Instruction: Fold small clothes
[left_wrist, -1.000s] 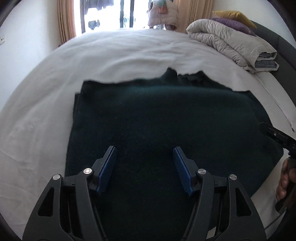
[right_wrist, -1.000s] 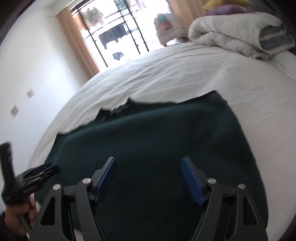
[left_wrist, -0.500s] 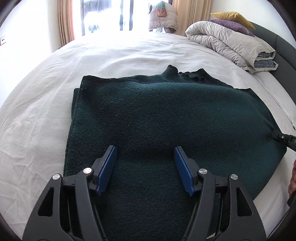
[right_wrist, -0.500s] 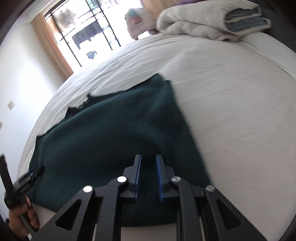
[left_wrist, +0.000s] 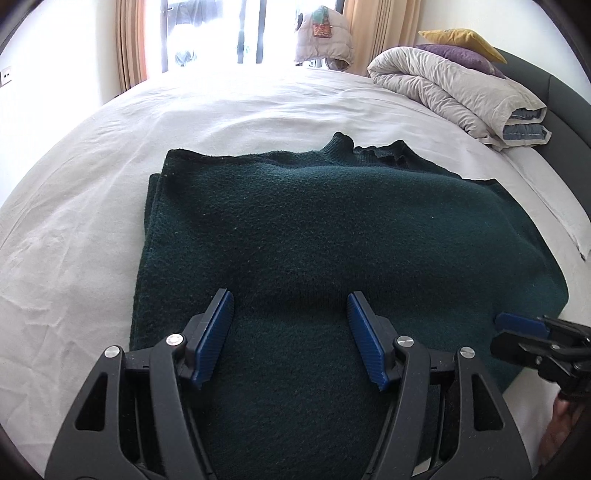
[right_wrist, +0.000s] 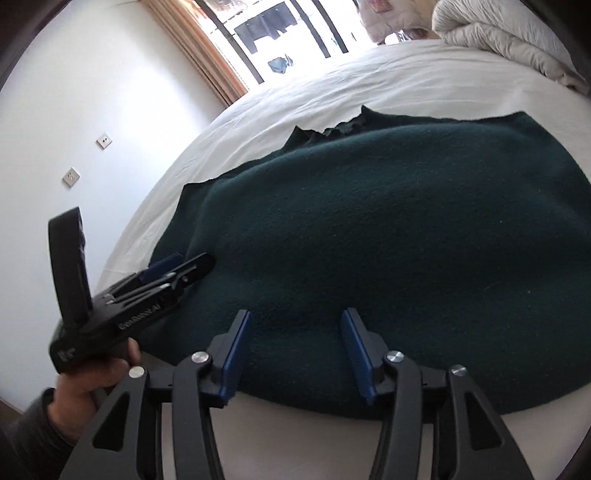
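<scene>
**Both grippers spread over the sweater's near hem**

A dark green sweater (left_wrist: 314, 236) lies flat on the white bed sheet (left_wrist: 74, 229), its collar (left_wrist: 365, 147) on the far side and its hem nearest the person. Its sleeves look tucked in, with a doubled layer showing along the sweater's left edge. The long axis appears to run from hem to collar, straight ahead of both tools, though the fisheye bends the outline and I would not swear to it.

The left gripper (left_wrist: 290, 334) hovers over the sweater's near middle, fingers spread wide and holding nothing. The right gripper (right_wrist: 293, 350) sits at the hem itself, also spread and empty, its blue pads (right_wrist: 232, 358) straddling the edge where cloth meets sheet. Judged from this, the right one is nearer to a usable bite on the hem; the left would have to drop back toward the hem first.

The left gripper cuts off the hem beneath it. Whether either tool touches the cloth cannot be told. A rolled duvet (left_wrist: 454, 88) lies well beyond the collar, to the right.
</scene>
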